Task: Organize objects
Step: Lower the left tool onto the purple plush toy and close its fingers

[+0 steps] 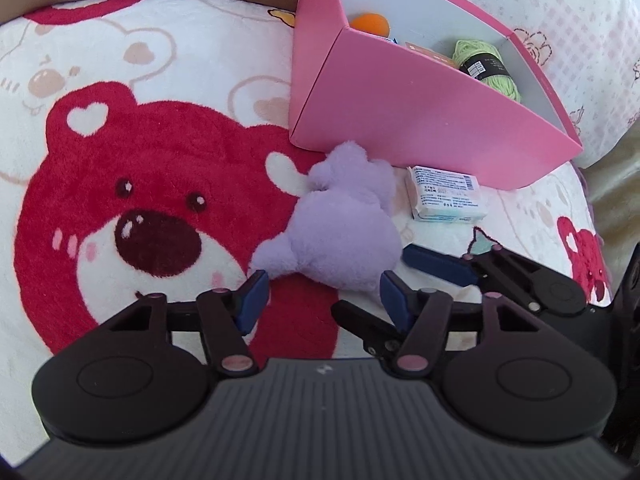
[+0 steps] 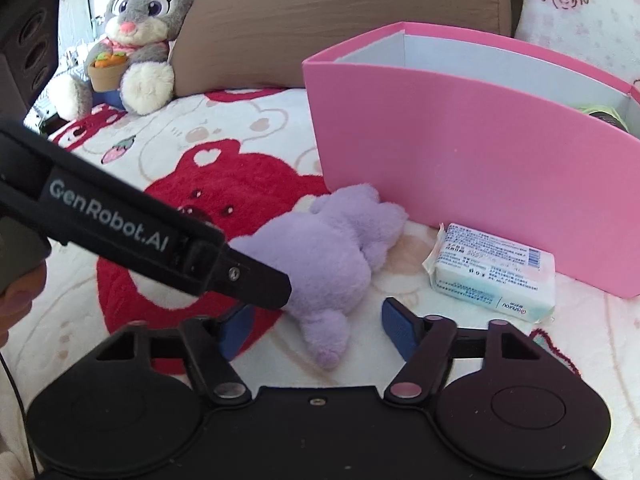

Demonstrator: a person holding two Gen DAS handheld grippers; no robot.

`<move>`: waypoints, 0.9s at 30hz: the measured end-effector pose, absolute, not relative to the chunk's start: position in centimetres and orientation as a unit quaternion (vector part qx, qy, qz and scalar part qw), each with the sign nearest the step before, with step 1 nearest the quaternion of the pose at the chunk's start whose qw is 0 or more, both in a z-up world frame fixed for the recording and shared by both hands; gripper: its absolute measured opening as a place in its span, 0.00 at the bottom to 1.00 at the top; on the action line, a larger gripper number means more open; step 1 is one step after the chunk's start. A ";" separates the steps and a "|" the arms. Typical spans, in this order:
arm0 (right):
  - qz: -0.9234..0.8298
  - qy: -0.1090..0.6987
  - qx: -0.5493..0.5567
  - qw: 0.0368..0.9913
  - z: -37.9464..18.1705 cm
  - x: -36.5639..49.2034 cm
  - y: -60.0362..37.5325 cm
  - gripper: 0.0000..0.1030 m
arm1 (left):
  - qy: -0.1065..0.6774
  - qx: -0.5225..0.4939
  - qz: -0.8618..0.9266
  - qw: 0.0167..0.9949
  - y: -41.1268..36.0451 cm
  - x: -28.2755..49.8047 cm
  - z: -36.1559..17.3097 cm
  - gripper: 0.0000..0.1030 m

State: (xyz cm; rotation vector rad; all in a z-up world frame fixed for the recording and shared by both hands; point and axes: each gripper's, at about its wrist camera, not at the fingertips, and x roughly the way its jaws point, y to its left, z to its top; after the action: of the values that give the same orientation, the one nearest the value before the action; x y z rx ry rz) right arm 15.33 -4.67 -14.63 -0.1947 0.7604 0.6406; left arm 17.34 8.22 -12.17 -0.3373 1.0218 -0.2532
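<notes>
A purple plush toy (image 1: 340, 232) lies on the blanket in front of the pink box (image 1: 400, 120). My left gripper (image 1: 324, 296) stands open over the toy's near end, with a gap at each blue pad. My right gripper (image 2: 318, 328) is open too, and the plush toy's (image 2: 336, 248) foot lies loosely between its fingers. Its blue finger (image 1: 436, 264) shows at the right of the left wrist view. The left tool's black housing (image 2: 120, 220) crosses the right wrist view and hides part of the toy. A white tissue pack (image 2: 492, 272) lies to the right of the toy.
The pink box (image 2: 460, 168) holds an orange ball (image 1: 370, 24), green yarn (image 1: 488, 64) and an orange packet (image 1: 428, 52). A grey bunny plush (image 2: 136, 36) leans on a brown pillow (image 2: 340, 20) behind it. The red bear blanket (image 1: 140, 200) covers the bed.
</notes>
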 end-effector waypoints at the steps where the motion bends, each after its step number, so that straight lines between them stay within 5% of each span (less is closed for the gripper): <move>1: 0.306 0.365 -0.095 0.874 -14.7 15.3 -4.6 0.51 | 0.485 -0.167 -0.122 0.849 8.3 17.3 -12.3 0.49; 6: 0.312 0.375 -0.088 0.869 -14.5 15.2 -4.5 0.29 | 0.482 -0.200 -0.129 0.843 8.6 17.2 -12.7 0.41; 10: 0.327 0.381 -0.087 0.860 -14.2 14.8 -3.9 0.22 | 0.472 -0.206 -0.120 0.849 9.1 16.9 -12.4 0.44; 22: 0.381 0.405 -0.070 0.828 -13.7 12.8 -1.1 0.21 | 0.471 -0.228 -0.108 0.845 11.3 16.8 -12.5 0.54; 27: 0.409 0.394 -0.142 0.810 -13.2 11.8 -1.0 0.32 | 0.484 -0.218 -0.099 0.842 11.9 17.0 -13.1 0.49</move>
State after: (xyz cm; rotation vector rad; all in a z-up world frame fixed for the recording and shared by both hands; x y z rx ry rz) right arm 11.78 -0.99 -13.22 -0.3024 0.8429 0.8750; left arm 16.96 11.89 -13.09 -0.4605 1.0227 -0.2094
